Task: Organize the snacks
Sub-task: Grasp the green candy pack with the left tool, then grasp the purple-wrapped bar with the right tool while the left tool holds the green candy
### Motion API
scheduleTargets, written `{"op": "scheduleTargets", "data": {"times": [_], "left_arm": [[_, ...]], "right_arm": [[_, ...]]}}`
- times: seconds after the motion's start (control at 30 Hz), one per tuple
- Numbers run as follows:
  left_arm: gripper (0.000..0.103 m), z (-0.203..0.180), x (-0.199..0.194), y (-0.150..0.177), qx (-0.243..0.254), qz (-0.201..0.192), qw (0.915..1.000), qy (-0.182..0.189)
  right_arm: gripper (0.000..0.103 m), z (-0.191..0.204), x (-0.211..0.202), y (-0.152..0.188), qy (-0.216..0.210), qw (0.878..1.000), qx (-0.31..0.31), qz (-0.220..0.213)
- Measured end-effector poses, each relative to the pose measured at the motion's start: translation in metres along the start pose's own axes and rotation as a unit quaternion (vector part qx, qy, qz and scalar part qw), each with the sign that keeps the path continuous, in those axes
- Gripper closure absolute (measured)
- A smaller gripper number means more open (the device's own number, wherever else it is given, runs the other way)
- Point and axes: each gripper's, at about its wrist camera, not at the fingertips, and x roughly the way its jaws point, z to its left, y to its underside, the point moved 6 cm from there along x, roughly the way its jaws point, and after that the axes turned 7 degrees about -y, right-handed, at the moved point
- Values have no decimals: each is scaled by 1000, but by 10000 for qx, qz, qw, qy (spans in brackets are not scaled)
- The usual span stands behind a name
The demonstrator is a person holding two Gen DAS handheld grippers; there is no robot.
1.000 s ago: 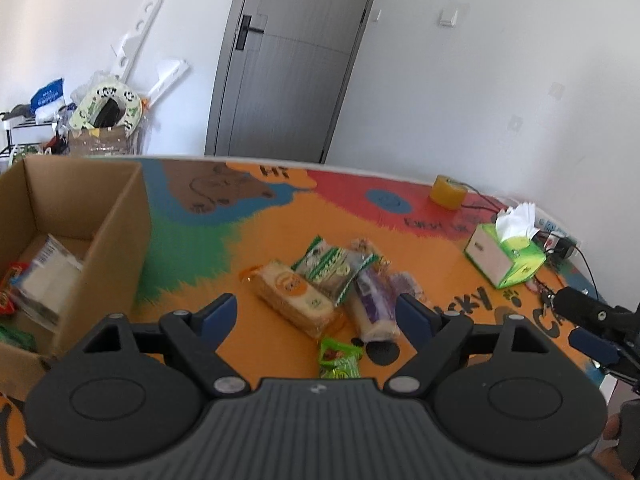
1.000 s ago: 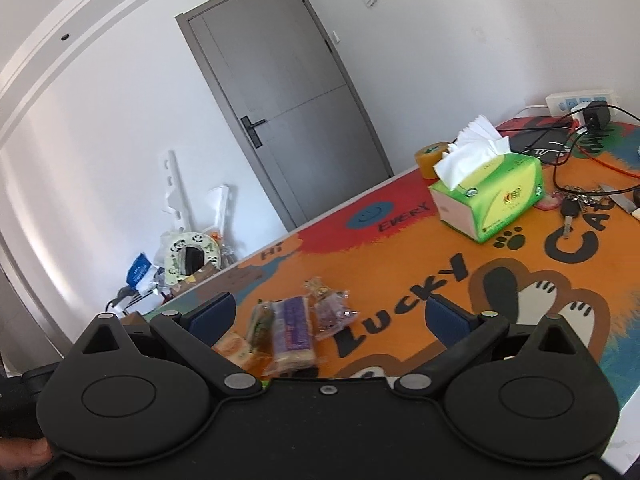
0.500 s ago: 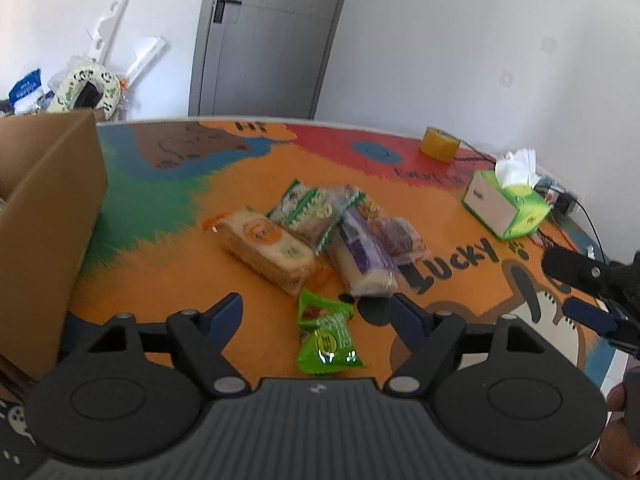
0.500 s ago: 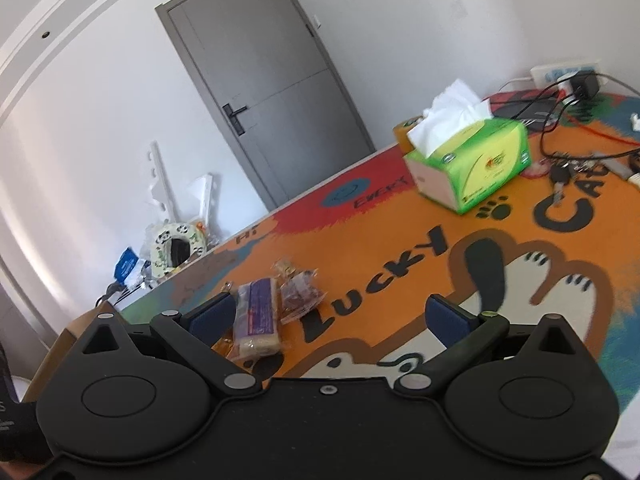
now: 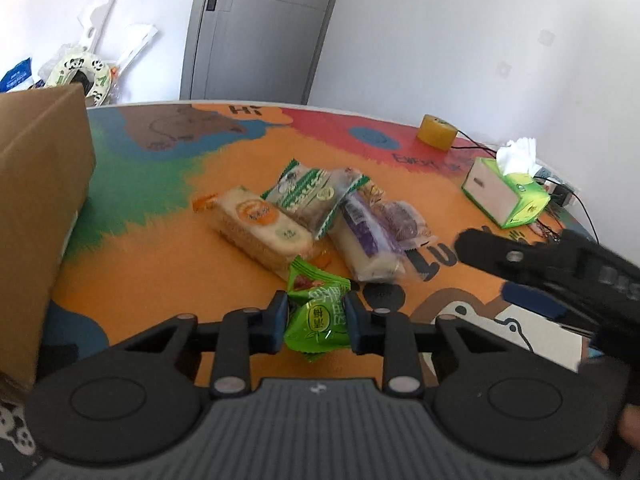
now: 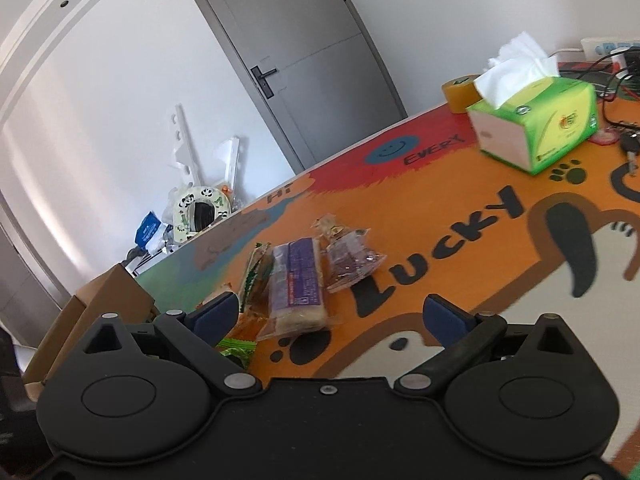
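A small green snack packet lies on the colourful table mat. My left gripper has its jaws closing, and both pads press the packet's sides. Just beyond lie an orange-label cake packet, a green-and-white packet, a purple packet and a clear packet of dark snacks. An open cardboard box stands at the left. My right gripper is open and holds nothing, close in front of the purple packet.
A green tissue box and a yellow tape roll stand at the far right of the table. Cables and keys lie beyond the tissue box. A grey door and clutter are behind the table.
My left gripper sank toward the green packet and its jaws narrowed from wide open onto it. My right gripper came lower and closer to the snack pile.
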Motion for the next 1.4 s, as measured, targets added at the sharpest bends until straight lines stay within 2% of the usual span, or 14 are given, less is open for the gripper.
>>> {"op": "scheduleTargets", "data": {"times": [0.2,0.53,0.7,0.77,0.8,0.87,1.07,1.4], "left_arm": [[74,10,-4,-12,-67,-145,9999,46],[74,26,-1,-26,-304,-232,9993,15],[74,31,-1,-30,-363,-251,9990,0],[74,31,0,-30,-369,-247,9990,-8],[74,31,0,-28,-366,-241,9990,-12],[74,31,-1,-27,-365,-227,9991,-32],[74,29,-7,-22,-353,-238,9991,-31],[74,22,-24,-15,-317,-334,9989,65]], "right_arm": [[5,9,19,3,-80,9999,58,121],[6,29,43,-7,-105,9996,-182,202],[17,32,59,-6,-35,9992,-258,319],[31,31,65,-2,-66,9988,-257,414],[35,30,67,0,-103,9986,-222,465],[62,28,66,5,-74,9984,-216,522],[67,31,48,10,-145,9983,-239,508],[70,31,15,18,-77,9980,-342,529]]}}
